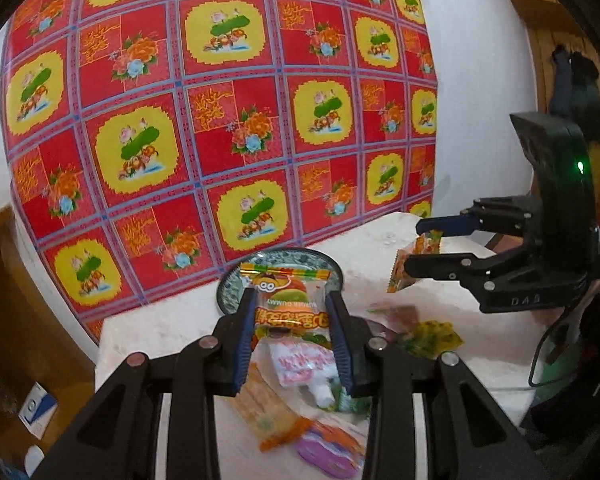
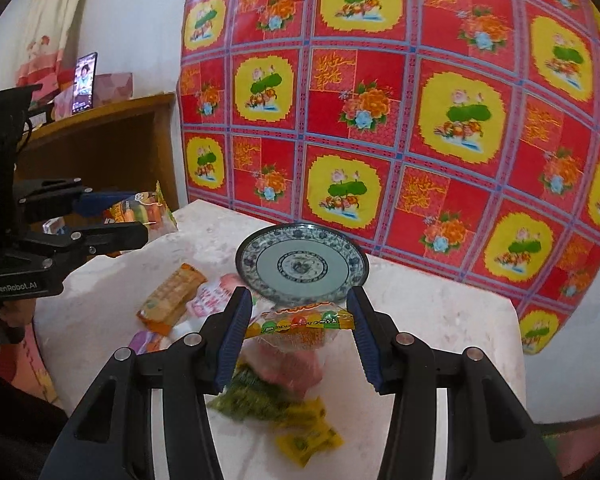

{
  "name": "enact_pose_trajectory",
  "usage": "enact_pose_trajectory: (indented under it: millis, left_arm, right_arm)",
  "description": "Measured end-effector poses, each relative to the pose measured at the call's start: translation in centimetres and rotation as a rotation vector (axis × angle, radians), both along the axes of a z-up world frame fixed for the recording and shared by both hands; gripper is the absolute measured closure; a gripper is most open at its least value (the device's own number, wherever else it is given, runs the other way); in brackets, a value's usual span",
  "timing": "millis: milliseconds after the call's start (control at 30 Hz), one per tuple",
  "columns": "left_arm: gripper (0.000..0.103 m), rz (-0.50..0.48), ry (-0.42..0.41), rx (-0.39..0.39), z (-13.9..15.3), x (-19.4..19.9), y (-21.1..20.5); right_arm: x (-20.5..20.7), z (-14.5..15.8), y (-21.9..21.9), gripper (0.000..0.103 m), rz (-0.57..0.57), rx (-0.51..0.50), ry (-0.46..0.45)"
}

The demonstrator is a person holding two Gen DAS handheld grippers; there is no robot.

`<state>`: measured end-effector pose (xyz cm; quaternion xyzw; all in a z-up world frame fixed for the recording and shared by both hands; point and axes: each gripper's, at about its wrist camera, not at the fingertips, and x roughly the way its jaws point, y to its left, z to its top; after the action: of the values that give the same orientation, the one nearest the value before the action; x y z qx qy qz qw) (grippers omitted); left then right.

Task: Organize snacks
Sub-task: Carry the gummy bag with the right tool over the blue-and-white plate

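Two tools are up above the white tabletop point(image 2: 440, 320), each clenched on a snack packet. The left tool point(image 1: 291, 334) grips a gummy packet point(image 1: 288, 312) with a yellow cartoon face and the words "BURGER GUMMY" printed on it; its blue-padded fingers point(image 1: 245, 344) press the packet from both sides, and the packet hangs clear of the tabletop. From the right wrist view the same tool point(image 2: 138, 216) shows at the left edge, with the packet point(image 2: 144, 210) sticking out between its fingers.

The right tool point(image 2: 296, 332) holds a clear packet point(image 2: 300, 326) with coloured round sweets and a yellow-orange strip, caught between its pads. In the left wrist view this tool point(image 1: 424, 246) appears at the right, with an orange-edged packet point(image 1: 416, 260) pinched in its fingers, above the tabletop.

A blue-patterned plate point(image 2: 300, 266) sits on the tabletop near the back edge, bare in the middle. Loose snacks lie in front of it: an orange wafer pack point(image 2: 172, 298), a pink-and-white pack point(image 2: 210, 300), a purple pack point(image 1: 328, 456), a green pack point(image 2: 256, 396) and a yellow pack point(image 2: 308, 436), the last two blurred. A red and yellow flowered cloth point(image 2: 380, 100) hangs on the wall behind. A wooden shelf point(image 2: 100, 140) stands at the left with a phone point(image 2: 85, 80) upright on it.
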<state>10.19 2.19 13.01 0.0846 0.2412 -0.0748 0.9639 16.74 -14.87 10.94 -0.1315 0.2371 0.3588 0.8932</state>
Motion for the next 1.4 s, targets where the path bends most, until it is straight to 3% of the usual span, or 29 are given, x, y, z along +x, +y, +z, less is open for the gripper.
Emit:
enact_pose_trajectory:
  millis: [267,367,533,700,1100,1400]
  left_arm:
    - [0.067,-0.009,0.038,-0.026,-0.2,6.0,1.5]
    - [0.067,-0.005,0.094,-0.064,-1.4,8.7,2.3]
    - [0.067,0.030,0.158,-0.099,-3.9,11.6,3.2]
    - [0.067,0.019,0.201,-0.136,-5.6,12.7,3.7]
    - [0.066,0.042,0.306,-0.115,-7.9,14.5,3.8]
    - [0.066,0.046,0.330,-0.108,-8.4,14.8,3.8]
  right_arm:
    - [6.8,-0.3,3.6,0.052,0.008,-0.057,0.062]
    - [8.5,-0.9,4.8,0.052,0.005,-0.073,0.067]
    - [11.0,-2.6,6.2,0.052,0.016,-0.075,0.153]
    - [11.7,-4.2,6.7,0.052,0.020,-0.108,0.179]
    - [12.9,-6.1,7.0,0.052,0.013,-0.146,0.169]
    - [13.9,-6.6,7.6,0.052,-0.015,-0.159,0.192]
